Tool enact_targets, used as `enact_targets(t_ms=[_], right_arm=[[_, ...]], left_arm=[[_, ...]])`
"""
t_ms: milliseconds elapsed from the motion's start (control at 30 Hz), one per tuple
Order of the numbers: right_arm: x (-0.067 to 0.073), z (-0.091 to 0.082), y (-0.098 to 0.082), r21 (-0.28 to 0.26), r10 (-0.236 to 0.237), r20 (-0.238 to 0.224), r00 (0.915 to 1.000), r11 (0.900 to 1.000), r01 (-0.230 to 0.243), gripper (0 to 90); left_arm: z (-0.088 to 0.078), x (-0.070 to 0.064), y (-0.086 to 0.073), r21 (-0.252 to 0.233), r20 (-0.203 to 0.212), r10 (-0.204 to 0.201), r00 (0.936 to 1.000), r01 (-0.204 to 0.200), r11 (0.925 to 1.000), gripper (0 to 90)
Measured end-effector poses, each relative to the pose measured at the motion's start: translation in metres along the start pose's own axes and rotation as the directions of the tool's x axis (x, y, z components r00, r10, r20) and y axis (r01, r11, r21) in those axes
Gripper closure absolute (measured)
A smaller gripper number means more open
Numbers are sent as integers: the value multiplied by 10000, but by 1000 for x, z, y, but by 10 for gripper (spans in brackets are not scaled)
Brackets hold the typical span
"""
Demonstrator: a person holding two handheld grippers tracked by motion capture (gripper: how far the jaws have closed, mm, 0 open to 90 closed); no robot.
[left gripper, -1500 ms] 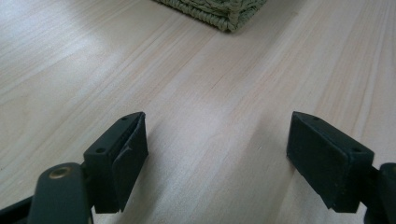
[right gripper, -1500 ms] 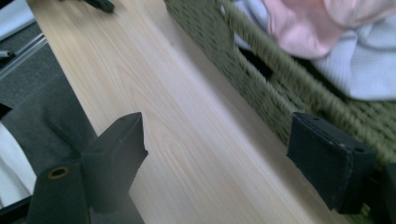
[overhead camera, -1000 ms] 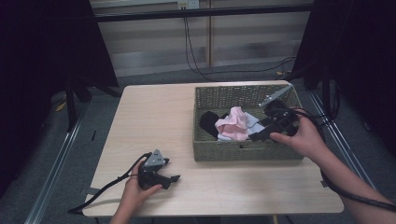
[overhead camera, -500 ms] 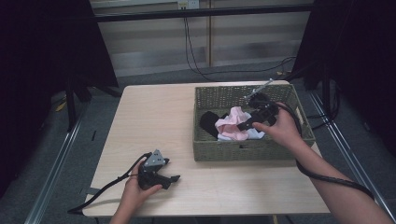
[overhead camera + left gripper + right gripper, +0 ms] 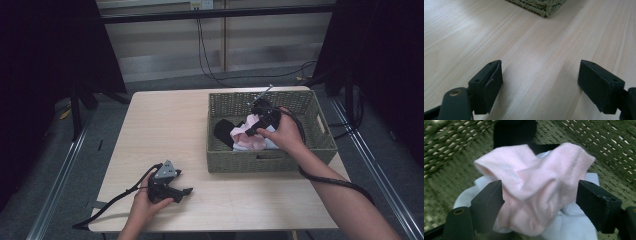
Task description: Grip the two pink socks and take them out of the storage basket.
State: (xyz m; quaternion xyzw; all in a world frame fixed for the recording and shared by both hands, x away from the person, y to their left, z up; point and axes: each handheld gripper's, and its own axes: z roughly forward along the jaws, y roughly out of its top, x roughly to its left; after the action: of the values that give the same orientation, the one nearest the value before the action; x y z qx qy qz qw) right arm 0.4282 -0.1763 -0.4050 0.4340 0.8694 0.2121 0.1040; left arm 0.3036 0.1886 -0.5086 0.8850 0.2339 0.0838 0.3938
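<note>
since the earlier frame the right gripper [image 5: 539,195] has dropped into the basket [image 5: 272,162]; its jaws, just closing slightly yet wide, straddle the pink sock [image 5: 536,185].

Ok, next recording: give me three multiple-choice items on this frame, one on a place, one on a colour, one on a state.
1. Where does the left gripper sit?
A. in the basket
B. low over the bare table, short of the basket
C. on the floor

2. Which colour is the sock between the right gripper's jaws?
A. pink
B. green
C. yellow

3. How do the right gripper's jaws stand?
A. shut tight
B. open around the sock
C. clamped on the basket rim

Answers: 1 B, wood table lies under its jaws; 2 A, pink sock atop the pile in the basket; 3 B, jaws wide, flanking it.
</note>
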Motion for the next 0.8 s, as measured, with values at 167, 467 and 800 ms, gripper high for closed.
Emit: enact_targets(t_ms=[167, 467, 800], right_arm=[[-7, 12, 0, 154, 344, -467, 9983, 9993, -337, 452], [-22, -1, -4, 117, 515, -964, 9940, 9986, -506, 822], [-29, -40, -9, -79, 235, -1326, 9909, 9997, -248, 829]], left_arm=[[0, 0, 0, 1, -3, -2, 10000, 2, 10000, 198], [0, 0, 0, 7, 0, 3, 10000, -3, 10000, 198], [0, 0, 0, 10, 5, 16, 10000, -16, 10000, 198]])
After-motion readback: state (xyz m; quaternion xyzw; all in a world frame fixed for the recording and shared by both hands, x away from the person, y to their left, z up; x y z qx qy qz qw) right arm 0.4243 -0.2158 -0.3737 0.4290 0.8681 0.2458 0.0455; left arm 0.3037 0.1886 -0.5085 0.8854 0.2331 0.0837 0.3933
